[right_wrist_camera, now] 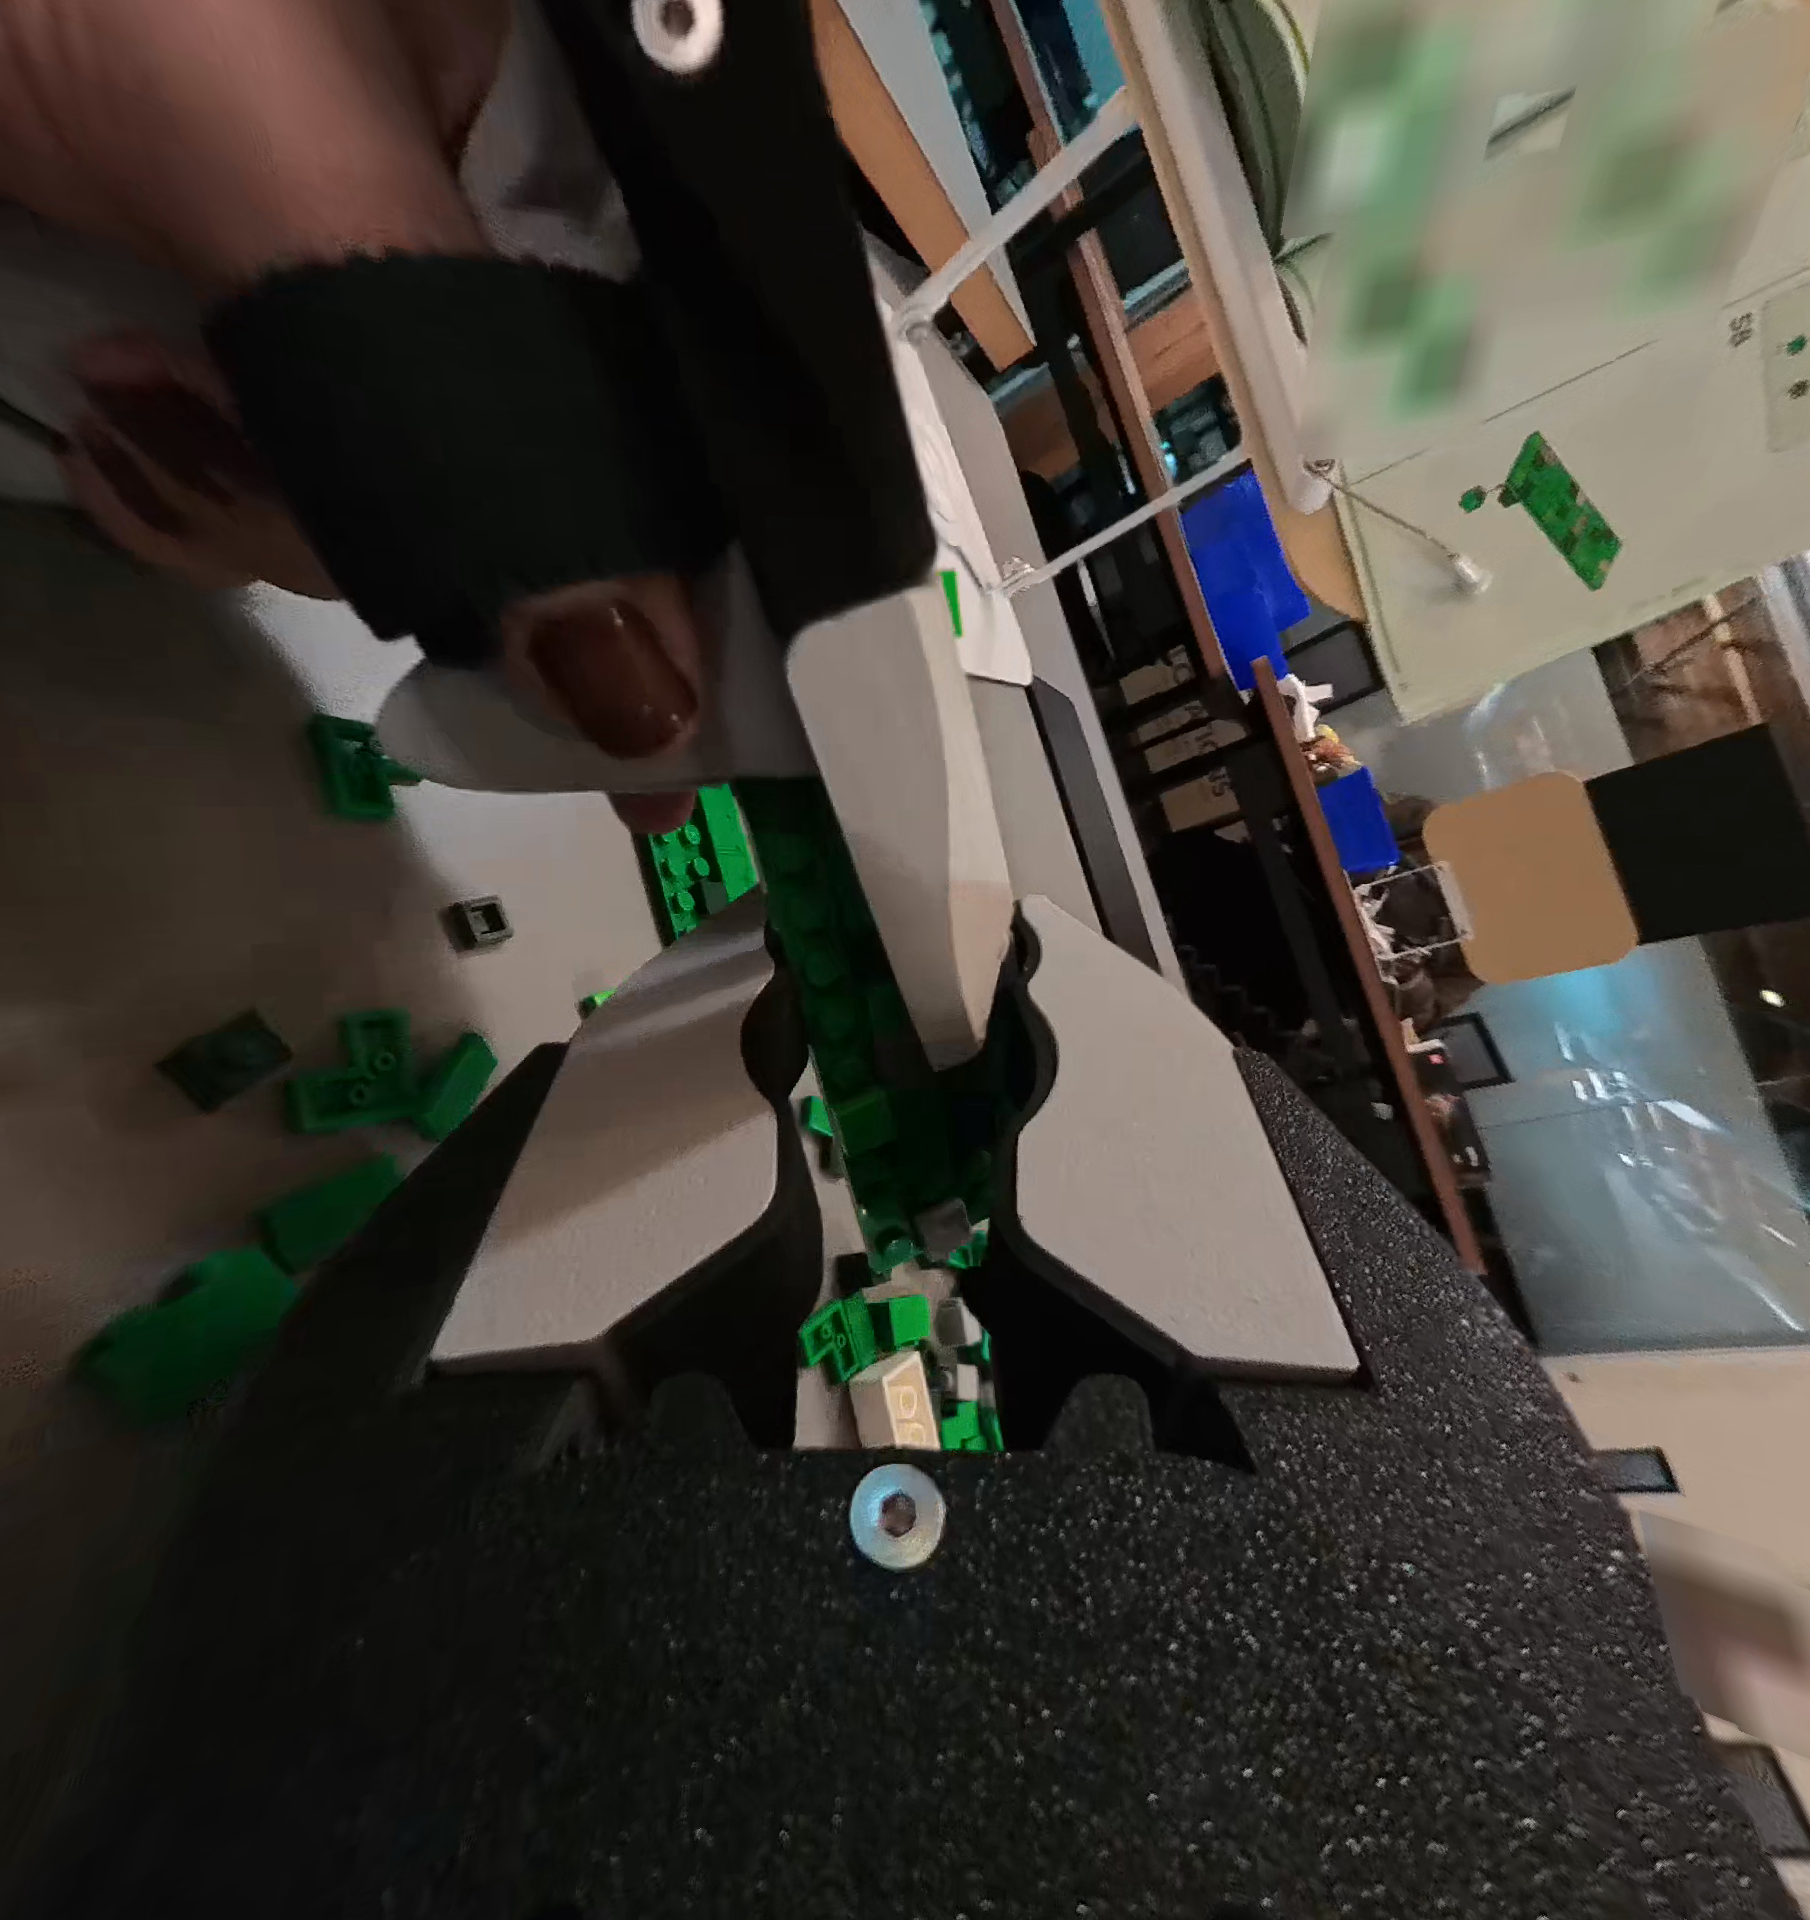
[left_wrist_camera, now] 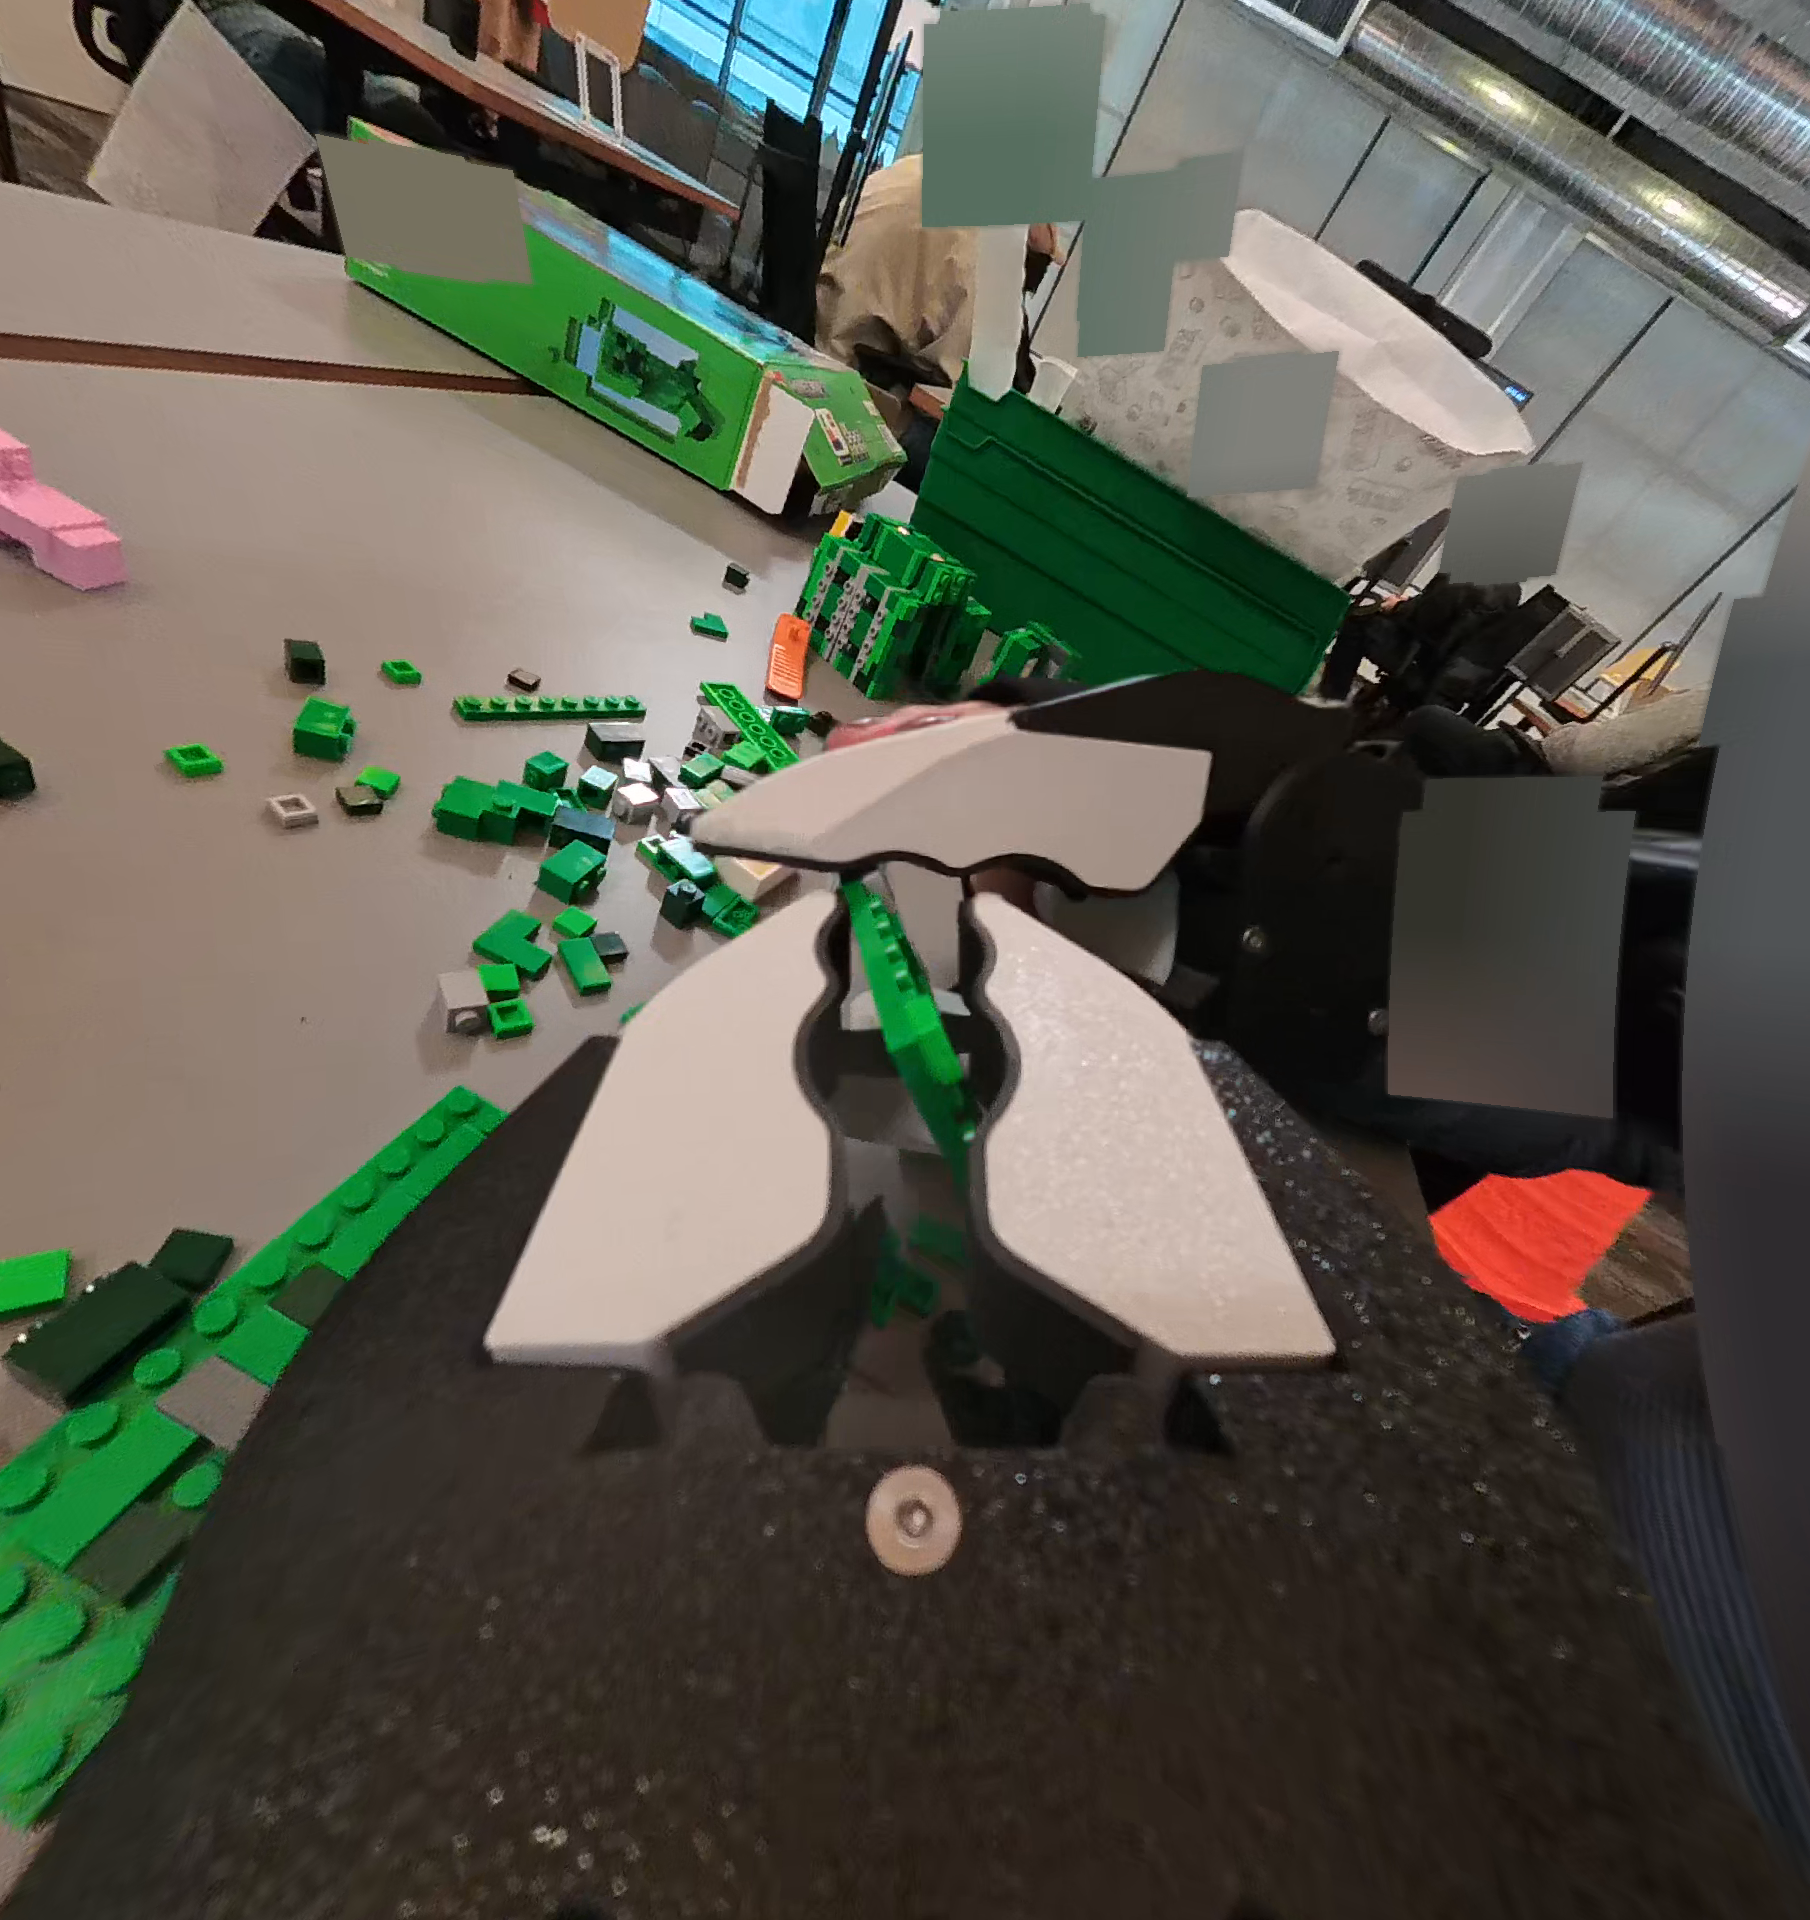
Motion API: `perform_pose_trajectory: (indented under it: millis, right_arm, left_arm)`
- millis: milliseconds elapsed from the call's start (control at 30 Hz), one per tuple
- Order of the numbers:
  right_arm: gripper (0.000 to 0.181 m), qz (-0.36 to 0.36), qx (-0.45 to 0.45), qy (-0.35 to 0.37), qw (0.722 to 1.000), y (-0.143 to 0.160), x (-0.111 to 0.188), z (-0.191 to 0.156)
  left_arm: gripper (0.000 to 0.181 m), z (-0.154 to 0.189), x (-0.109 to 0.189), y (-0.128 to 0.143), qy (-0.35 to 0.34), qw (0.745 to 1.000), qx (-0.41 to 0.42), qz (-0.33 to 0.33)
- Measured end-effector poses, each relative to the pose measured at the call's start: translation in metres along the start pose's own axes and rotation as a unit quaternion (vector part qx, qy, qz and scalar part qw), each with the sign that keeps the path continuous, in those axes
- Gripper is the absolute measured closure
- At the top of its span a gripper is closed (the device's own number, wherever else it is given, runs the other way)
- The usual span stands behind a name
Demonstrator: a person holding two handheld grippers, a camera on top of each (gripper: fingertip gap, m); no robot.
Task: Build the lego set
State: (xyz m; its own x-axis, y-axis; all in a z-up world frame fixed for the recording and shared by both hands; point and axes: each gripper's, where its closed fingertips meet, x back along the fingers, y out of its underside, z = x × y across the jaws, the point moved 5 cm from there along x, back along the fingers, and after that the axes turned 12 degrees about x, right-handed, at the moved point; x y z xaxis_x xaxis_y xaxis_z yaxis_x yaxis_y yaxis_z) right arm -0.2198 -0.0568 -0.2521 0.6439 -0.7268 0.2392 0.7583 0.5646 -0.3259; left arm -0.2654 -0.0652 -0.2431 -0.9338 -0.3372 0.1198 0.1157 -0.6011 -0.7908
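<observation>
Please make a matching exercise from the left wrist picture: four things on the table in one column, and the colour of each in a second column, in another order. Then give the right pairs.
Things
1. small blocky brick animal figure at the far left of the table
2. flat brick separator tool beside the half-built brick model
3. long cardboard set box lying at the back
4. small square one-stud tile with a hole among the loose bricks

Colours
A. orange
B. light grey
C. pink
D. bright green

Pairs: 1-C, 2-A, 3-D, 4-B
</observation>
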Motion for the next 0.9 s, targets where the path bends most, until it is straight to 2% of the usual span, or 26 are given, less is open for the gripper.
perform_pose_trajectory:
  millis: [133, 267, 333, 367, 467, 567, 667, 767, 833, 900]
  right_arm:
    - [0.146, -0.006, -0.017, -0.002, 1.000, 0.000, -0.002, -0.001]
    - [0.146, -0.006, -0.031, 0.012, 0.999, 0.001, -0.001, 0.004]
    - [0.147, -0.006, -0.016, 0.020, 1.000, 0.000, 0.000, 0.004]
    - [0.147, -0.009, -0.001, 0.028, 1.000, 0.000, -0.001, 0.004]
    - [0.146, -0.019, 0.028, 0.041, 0.999, 0.000, -0.002, 0.002]
    - [0.130, -0.037, 0.040, 0.047, 0.997, 0.001, -0.004, 0.002]
    - [0.123, -0.069, 0.037, 0.028, 0.997, 0.006, -0.009, -0.001]
    - [0.128, -0.084, 0.048, 0.006, 0.995, 0.009, -0.012, -0.007]
    - [0.142, -0.087, 0.055, 0.007, 0.995, 0.010, -0.012, -0.008]
    - [0.143, -0.088, 0.060, 0.010, 0.994, 0.010, -0.011, -0.006]
  left_arm:
    - [0.164, -0.003, 0.001, 0.001, 0.001, 1.000, 0.026, -0.006]
    - [0.153, -0.004, 0.000, 0.004, 0.017, 0.998, 0.053, -0.021]
    - [0.159, -0.005, 0.000, 0.003, 0.010, 0.998, 0.054, -0.019]
    - [0.170, -0.004, 0.000, 0.003, 0.014, 0.998, 0.051, -0.018]
    - [0.175, -0.005, 0.000, 0.005, 0.000, 0.998, 0.054, -0.023]
    - [0.175, -0.007, -0.001, 0.008, -0.020, 0.998, 0.054, -0.039]
    - [0.175, -0.007, -0.002, 0.011, -0.026, 0.997, 0.048, -0.054]
    - [0.175, -0.002, -0.005, 0.013, -0.016, 0.997, 0.033, -0.065]
    - [0.175, -0.001, -0.007, 0.014, -0.021, 0.997, 0.028, -0.070]
    - [0.175, -0.001, -0.007, 0.014, -0.015, 0.997, 0.034, -0.068]
